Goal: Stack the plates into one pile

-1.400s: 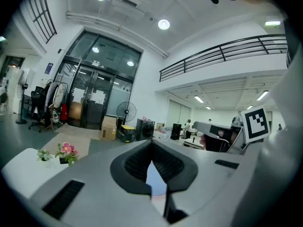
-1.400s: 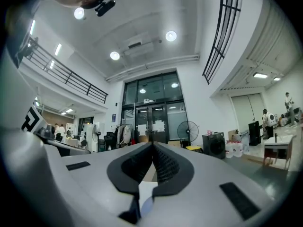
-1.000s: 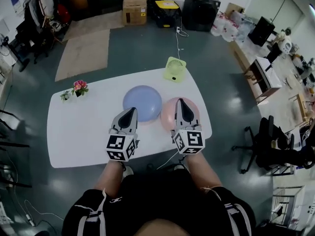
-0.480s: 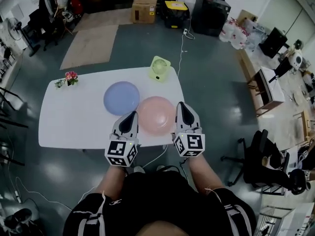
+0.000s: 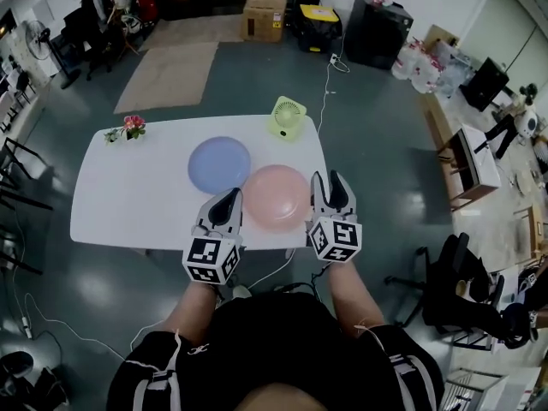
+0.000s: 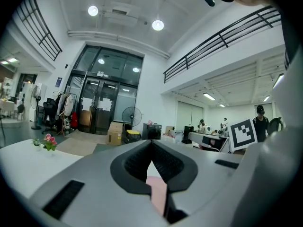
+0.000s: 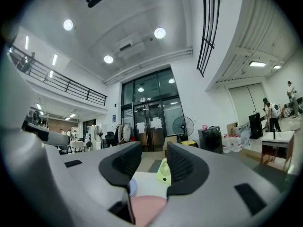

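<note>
Broadly, the white table leaves little margin. The pink plate lies close to its 6 o'clock edge, so a clumsy lift could send it to the floor. The blue plate sits at the pink one's 10 o'clock, rims meeting or nearly so, and dragging one could shove the other. The green fan stands at the pink plate's 12 o'clock, near enough for a wide swing to knock it. The right gripper, at the pink plate's 3 o'clock, has just been opening; its jaws are parted with nothing between them, and a shallow bite on the rim would probably slip. The left gripper, at 8 o'clock, is clenched on nothing and cannot steady anything yet.
</note>
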`<state>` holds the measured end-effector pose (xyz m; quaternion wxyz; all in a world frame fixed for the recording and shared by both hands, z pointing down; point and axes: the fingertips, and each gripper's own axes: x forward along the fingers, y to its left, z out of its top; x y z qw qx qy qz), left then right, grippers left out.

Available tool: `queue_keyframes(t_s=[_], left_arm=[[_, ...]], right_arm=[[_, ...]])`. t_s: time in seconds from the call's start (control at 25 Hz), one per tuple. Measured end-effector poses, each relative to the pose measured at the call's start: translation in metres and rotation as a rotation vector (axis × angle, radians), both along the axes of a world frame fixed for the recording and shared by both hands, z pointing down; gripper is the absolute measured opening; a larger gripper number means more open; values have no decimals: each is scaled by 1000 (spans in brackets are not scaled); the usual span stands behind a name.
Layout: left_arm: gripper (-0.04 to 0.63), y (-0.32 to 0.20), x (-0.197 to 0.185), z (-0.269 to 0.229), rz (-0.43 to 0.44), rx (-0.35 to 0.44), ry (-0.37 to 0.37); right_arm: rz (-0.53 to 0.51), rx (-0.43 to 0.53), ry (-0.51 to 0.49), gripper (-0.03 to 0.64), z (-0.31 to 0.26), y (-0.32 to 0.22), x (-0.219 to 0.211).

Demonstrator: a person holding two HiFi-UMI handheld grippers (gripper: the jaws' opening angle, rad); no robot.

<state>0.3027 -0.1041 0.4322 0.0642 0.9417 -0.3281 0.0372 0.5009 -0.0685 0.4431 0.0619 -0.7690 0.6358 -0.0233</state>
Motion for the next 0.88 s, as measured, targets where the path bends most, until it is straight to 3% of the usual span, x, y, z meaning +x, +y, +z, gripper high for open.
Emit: queue_keyframes(t_s=[0.24,0.64,0.88], left_arm=[[12,5,-8,11,-38,-19,-4],[12,19,-28,34,-116,-61,-18],[12,24,-45,46,-151,-74,-32]], right_arm=[[35,-117,-32,169,55,-7,23],[12,-483,-272,166,210,4,31],[31,-652,-546,167,283,22,22]])
